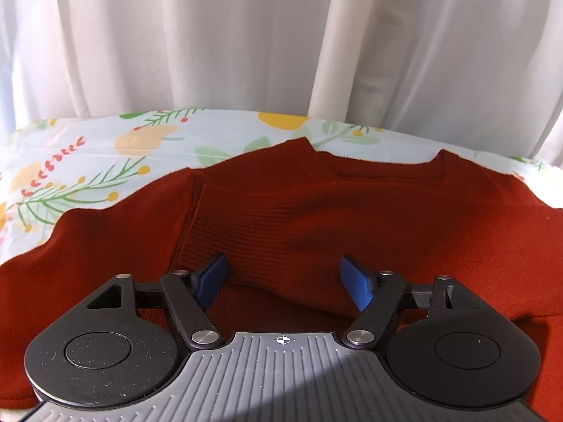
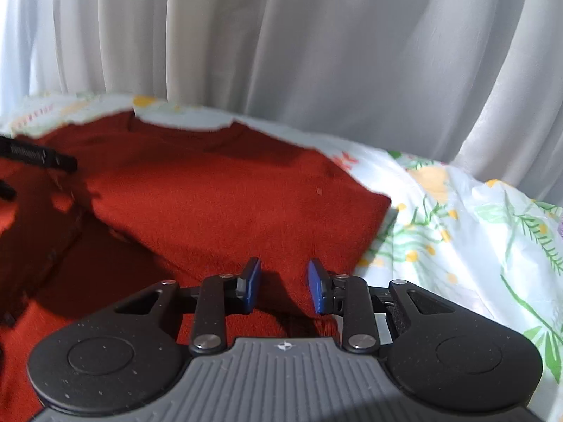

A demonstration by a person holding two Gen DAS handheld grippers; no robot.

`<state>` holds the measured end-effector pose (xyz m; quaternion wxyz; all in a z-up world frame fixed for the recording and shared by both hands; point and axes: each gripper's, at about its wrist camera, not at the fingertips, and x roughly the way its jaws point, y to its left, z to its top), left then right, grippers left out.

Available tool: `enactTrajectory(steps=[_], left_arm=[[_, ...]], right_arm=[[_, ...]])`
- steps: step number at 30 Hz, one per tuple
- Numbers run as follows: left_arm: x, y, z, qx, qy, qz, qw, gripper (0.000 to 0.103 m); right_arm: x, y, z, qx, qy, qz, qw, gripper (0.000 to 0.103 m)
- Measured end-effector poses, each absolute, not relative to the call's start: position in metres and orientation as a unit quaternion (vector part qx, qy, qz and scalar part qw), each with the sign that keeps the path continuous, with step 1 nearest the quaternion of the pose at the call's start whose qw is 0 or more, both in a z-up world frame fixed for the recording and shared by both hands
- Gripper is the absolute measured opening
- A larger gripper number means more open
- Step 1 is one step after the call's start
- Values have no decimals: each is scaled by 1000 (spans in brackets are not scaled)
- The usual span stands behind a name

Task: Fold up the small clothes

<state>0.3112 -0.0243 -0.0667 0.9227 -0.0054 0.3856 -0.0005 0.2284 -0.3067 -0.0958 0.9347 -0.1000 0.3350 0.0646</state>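
Observation:
A rust-red knit sweater (image 1: 404, 218) lies flat on a floral sheet, neckline at the far side. One sleeve is folded across the body, its ribbed cuff (image 1: 225, 225) just ahead of my left gripper (image 1: 285, 277). That gripper is open wide, its blue pads over the sleeve and holding nothing. In the right wrist view the sweater (image 2: 218, 193) fills the left and middle. My right gripper (image 2: 284, 286) is open, low over the sweater near its right edge, and empty. Part of the left gripper's black finger (image 2: 38, 156) shows at the left edge.
The pale floral sheet (image 2: 457, 232) covers the surface right of the sweater and shows beyond it (image 1: 105, 161). White curtains (image 1: 246, 35) hang close behind the far edge in both views.

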Motion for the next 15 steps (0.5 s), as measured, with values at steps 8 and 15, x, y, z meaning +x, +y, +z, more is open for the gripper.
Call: enactTrajectory(steps=[8,15], left_arm=[[311,-19,-68,-27,397,14,917,88],[302,-11,-62,-44,417,31,907,88]], right_arm=[[229,-314,-102,-116,316,61,940,34],[227,-317,-96,-159,324,36,932,46]])
